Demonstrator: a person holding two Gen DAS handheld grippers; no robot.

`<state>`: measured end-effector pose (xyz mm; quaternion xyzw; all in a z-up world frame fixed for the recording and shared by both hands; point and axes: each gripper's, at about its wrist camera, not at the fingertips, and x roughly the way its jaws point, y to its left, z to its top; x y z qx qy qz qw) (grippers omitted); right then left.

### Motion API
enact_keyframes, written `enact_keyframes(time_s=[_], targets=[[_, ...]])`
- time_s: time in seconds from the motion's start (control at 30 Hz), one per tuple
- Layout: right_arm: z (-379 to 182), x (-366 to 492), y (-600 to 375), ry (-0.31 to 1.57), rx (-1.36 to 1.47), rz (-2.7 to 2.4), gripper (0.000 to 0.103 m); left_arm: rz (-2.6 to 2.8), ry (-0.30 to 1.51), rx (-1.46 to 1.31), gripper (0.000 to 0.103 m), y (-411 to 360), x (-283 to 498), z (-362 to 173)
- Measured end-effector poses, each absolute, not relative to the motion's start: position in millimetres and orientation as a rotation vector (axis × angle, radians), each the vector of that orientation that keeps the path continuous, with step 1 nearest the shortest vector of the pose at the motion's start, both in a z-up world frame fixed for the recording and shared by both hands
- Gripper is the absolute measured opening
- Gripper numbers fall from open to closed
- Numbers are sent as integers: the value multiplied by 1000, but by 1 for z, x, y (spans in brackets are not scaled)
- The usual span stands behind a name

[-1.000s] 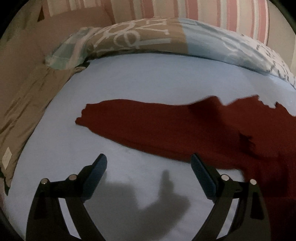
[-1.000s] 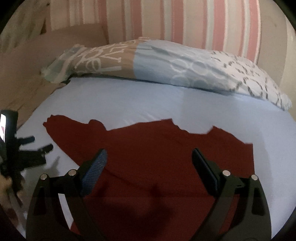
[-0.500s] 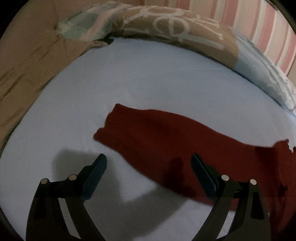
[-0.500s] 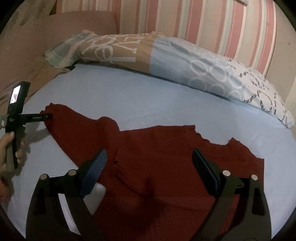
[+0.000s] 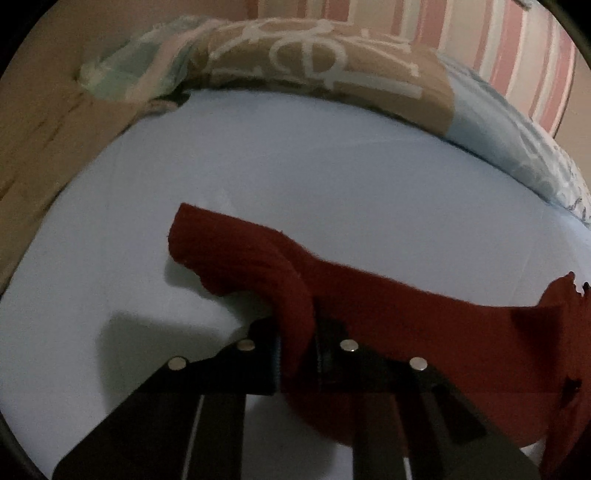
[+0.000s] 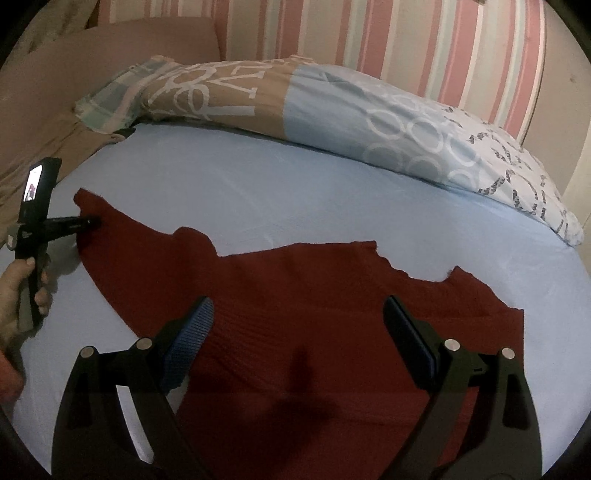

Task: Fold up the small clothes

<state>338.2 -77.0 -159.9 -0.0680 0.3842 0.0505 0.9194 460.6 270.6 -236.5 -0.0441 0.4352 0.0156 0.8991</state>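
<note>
I am clamping my left claw (image 5: 297,343) on the sleeve (image 5: 236,254) of the dark red sweater (image 6: 332,332), its jaws pinched tight with a bunched fold of the knit squeezed between them. The cuff end of that sleeve is curling up and over just ahead of the jaws, lifting a little off the pale blue bed sheet (image 5: 295,177), while the rest of the sleeve is running off to the right toward the body of the garment.

I am holding my right claw (image 6: 297,332) wide, its blue-padded fingers (image 6: 192,332) standing well apart over the sweater's body and gripping nothing. The sweater is lying spread out on the bed sheet (image 6: 258,192), its body beneath my right claw and its one sleeve reaching out to the left, where my left claw (image 6: 86,222) is biting it near the cuff. My left hand (image 6: 18,291) is showing at the picture's left edge, wrapped around the handle.

A patterned pillow (image 6: 295,107) is lying along the far side of the bed, in front of a pink-and-cream striped wall (image 6: 369,33).
</note>
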Motion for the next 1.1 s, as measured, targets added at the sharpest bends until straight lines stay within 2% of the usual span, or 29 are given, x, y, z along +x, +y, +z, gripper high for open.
enact_keyframes(time_s=[0.33,0.6,0.9,1.1], targets=[[-144,327,-139,785,-92,34,92,-127,851,-9,12,184,433,-188],[-136,307,-214,778,-49,-42,91,-376,849,30,12,34,398,-154],[-150,284,-314,808,37,-164,90,-561,917,22,12,-141,385,-169],[-167,269,-351,821,71,-212,90,-504,966,110,12,-195,374,-203]])
